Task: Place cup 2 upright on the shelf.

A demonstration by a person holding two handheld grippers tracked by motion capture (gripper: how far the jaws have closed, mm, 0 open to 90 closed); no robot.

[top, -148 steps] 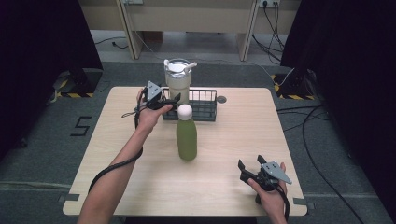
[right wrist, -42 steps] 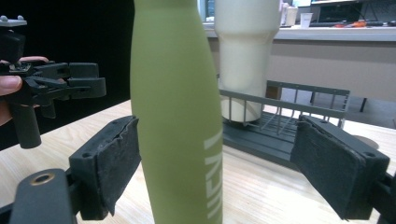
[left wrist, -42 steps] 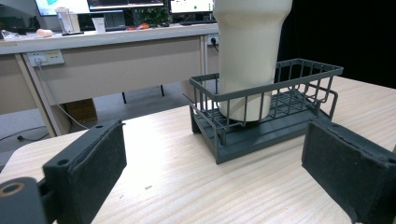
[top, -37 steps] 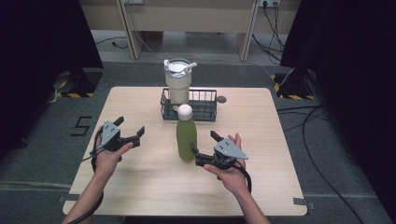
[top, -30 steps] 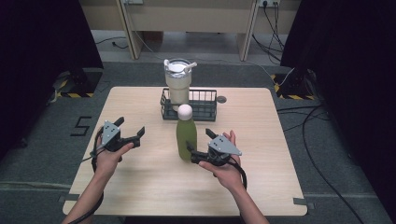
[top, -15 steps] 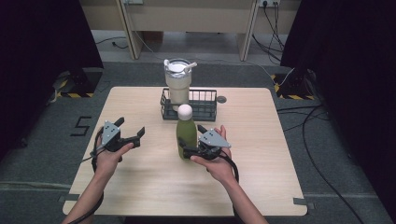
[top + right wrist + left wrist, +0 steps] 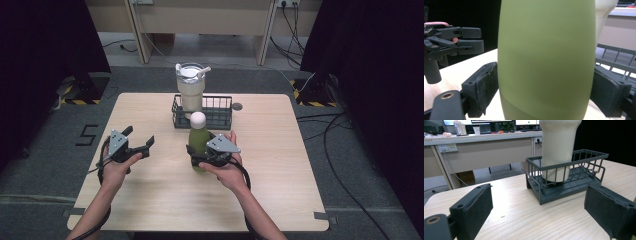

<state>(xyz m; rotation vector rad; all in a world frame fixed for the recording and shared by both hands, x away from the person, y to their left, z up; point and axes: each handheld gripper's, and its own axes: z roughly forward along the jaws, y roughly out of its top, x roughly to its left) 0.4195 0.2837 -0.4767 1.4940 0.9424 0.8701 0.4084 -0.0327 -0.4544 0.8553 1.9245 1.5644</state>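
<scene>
Green and smooth, the bottle stands upright on the table, and the right claw has its jaws spread either side of the lower body. In the right gripper view the padded fingers sit just beside the bottle's curved wall, a sliver of gap showing on the right side, so I judge the grip is not yet made; closing and lifting are left. Where it goes is a guess, but the dark wire basket just beyond the claw, already holding a cream tumbler at one end, has room.

Off to the side, the left claw hovers released, holding nothing, jaws wide and aimed toward the basket.

The bottle is matt, rounded, with a white ball-shaped cap; a darker green band shows low on its body. Foam-like black pads look rough and slightly frayed; pale wood grain runs across the tabletop.
</scene>
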